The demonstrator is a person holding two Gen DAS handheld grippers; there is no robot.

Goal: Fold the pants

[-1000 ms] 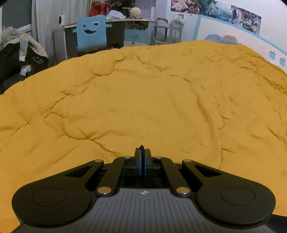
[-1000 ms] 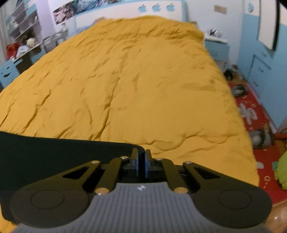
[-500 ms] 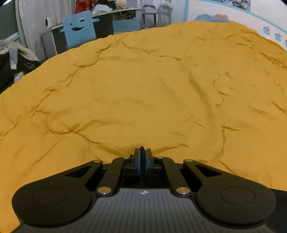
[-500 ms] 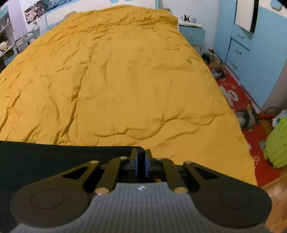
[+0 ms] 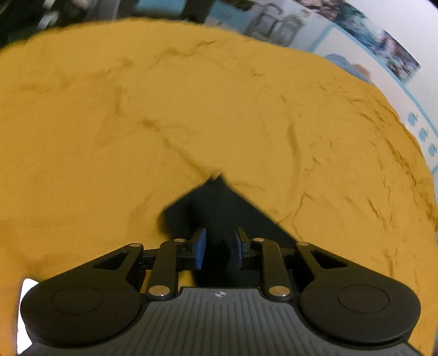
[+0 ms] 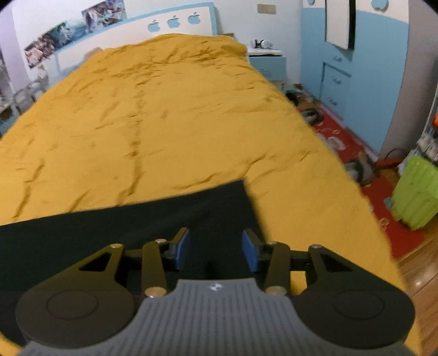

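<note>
The black pants (image 6: 123,227) lie flat on the yellow quilt (image 6: 164,123). In the right wrist view my right gripper (image 6: 216,249) is open just above their near right corner, the blue pads apart with cloth between and below them. In the left wrist view a black corner of the pants (image 5: 216,202) points away from me, and my left gripper (image 5: 218,249) is open over it. Neither gripper holds the cloth. Both views are blurred.
The bed's right edge drops to a red rug (image 6: 356,153) with shoes and a green box (image 6: 416,194). A blue nightstand (image 6: 268,63) and blue cupboards (image 6: 336,79) stand at the far right. A desk and shelves (image 5: 271,24) stand beyond the bed.
Both grippers were shut and have opened. The pants now lie on the quilt in front of both grippers, further out than before. Both cameras have swung.
</note>
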